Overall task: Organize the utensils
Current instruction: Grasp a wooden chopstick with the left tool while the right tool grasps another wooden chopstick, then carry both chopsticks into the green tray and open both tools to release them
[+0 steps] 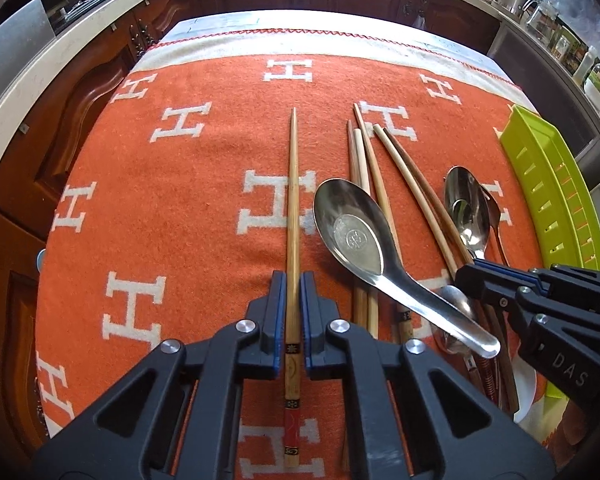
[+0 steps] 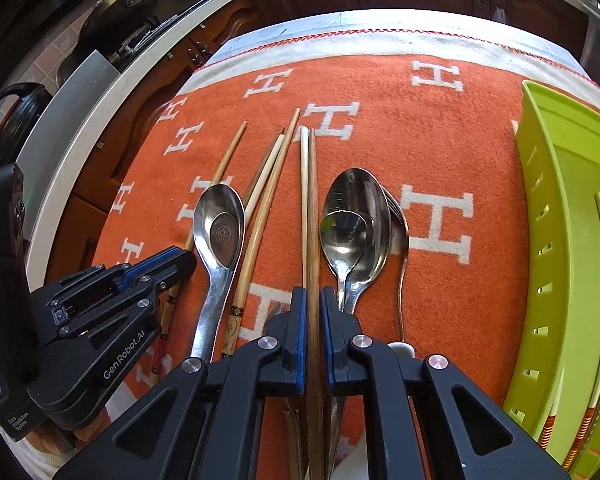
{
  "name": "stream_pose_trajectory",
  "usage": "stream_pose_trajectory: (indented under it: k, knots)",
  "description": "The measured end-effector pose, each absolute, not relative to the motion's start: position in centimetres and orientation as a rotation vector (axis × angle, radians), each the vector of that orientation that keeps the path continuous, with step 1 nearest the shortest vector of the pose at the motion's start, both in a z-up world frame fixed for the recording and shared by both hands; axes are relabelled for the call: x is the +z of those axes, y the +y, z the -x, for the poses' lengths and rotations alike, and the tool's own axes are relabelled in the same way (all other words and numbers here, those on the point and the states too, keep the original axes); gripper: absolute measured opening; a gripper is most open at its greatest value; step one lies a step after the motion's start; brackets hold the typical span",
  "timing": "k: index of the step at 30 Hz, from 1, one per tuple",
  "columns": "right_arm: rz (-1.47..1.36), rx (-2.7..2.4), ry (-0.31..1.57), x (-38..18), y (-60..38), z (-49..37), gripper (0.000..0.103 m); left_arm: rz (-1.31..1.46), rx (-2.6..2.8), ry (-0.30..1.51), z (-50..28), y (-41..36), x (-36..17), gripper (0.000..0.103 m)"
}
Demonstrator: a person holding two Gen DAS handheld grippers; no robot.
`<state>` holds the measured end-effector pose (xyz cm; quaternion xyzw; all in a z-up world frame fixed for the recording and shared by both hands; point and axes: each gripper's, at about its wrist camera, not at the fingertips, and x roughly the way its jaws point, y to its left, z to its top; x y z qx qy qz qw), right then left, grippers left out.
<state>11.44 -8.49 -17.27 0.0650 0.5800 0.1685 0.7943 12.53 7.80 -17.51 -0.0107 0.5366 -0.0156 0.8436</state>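
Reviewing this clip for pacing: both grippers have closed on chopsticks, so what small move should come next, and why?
Probably lift both a little. The left gripper pinches the light chopstick, the right gripper the dark chopstick; both sticks still lie on the orange cloth, short of the green tray.

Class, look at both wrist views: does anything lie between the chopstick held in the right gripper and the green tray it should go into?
Yes. The right gripper is shut on a dark chopstick. Between it and the green tray lie the stacked spoons with a fork beside them, then bare cloth.
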Motion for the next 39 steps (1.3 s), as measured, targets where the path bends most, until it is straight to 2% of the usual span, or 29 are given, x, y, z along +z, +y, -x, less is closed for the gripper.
stream_pose_trajectory:
  k: [10,19,39]
  knots:
    - [-0.209,0.373,1.218,-15.8,-9.8,-10.7,0.007,0.109,-0.027,1.153,-11.0,9.4,-17.1,0.004]
    - [-0.236,0.373,1.161,-12.8,-11.4,-8.9,0.007,0.129,-0.067,1.088,-9.0,8.8,-13.0,0.004]
    - [-0.283,0.297,1.036,-6.2,-19.5,-1.9,0.007,0.025,-0.248,1.037,-5.6,-1.2,-7.0,0.004]
